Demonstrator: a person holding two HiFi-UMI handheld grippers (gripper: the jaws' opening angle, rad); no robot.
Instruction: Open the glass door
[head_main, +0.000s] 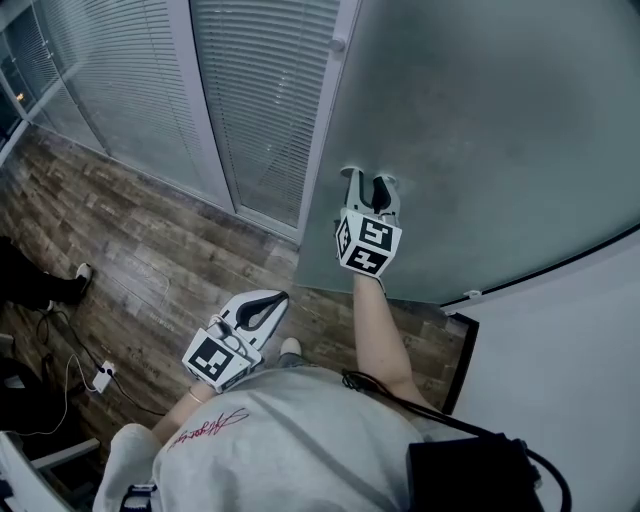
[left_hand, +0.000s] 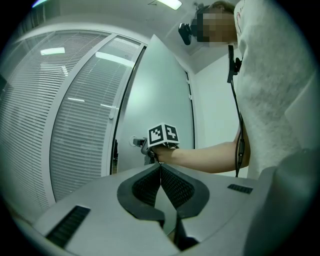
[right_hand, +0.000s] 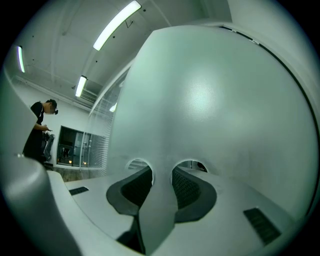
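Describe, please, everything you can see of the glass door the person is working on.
The glass door is a tall frosted panel, pale grey-green and opaque-looking, upright over the wooden floor. It stands ajar: a dark gap shows along its free edge beside the blind-covered partition. A small metal handle sits near that edge, and the right tool is clamped on it.

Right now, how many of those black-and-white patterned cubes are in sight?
2. One cube rides the left claw, low by the person's waist; the other cube rides the right claw, gripping the handle of the glass door. None seems hidden.
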